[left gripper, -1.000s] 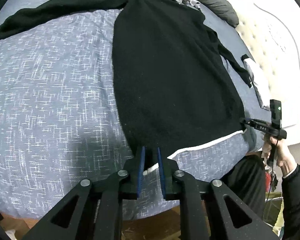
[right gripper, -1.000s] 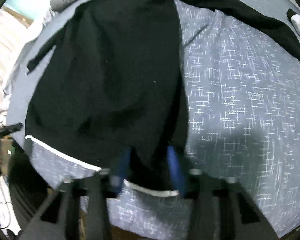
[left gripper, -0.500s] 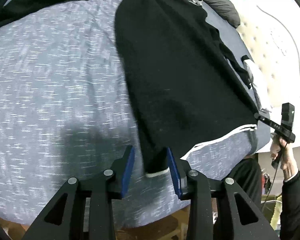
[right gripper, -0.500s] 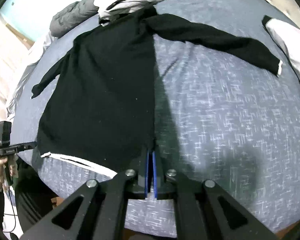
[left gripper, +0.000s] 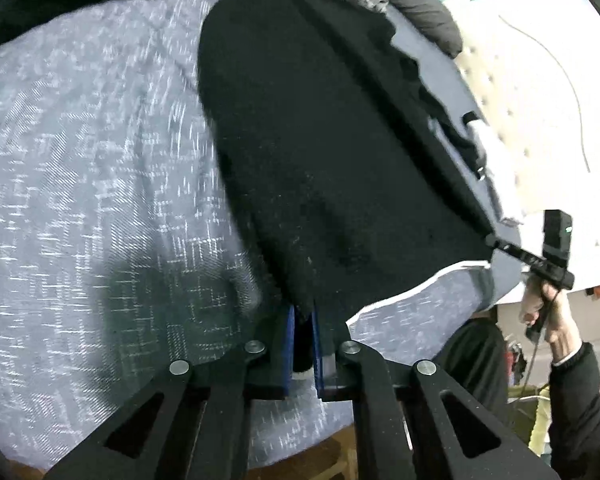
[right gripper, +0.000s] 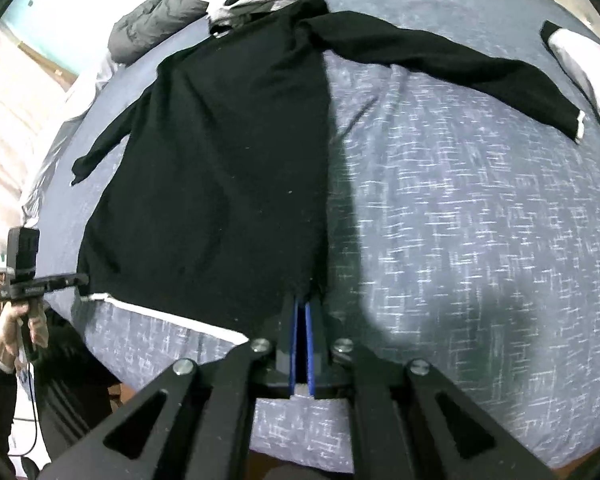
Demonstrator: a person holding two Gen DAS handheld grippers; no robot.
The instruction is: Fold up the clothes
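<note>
Black sweater with a white stripe along its hem and a white band at the cuff of the sleeve at 1 o'clock. Bedspread: slate blue, flecked all over with short white crosshatch dashes. Grey puffy pillow at 11 o'clock. Grippers: black frames; left gripper and right gripper both carry blue pads. Headboard: cream, button-tufted. Wall strip: turquoise. Person's sleeve: black.

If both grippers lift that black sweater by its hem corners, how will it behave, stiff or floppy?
Probably floppy: the black sweater drapes and ripples over the bed. Its spread sleeve would likely dangle and drag. The knit looks fuzzy, so the left gripper and right gripper likely won't slip.
</note>
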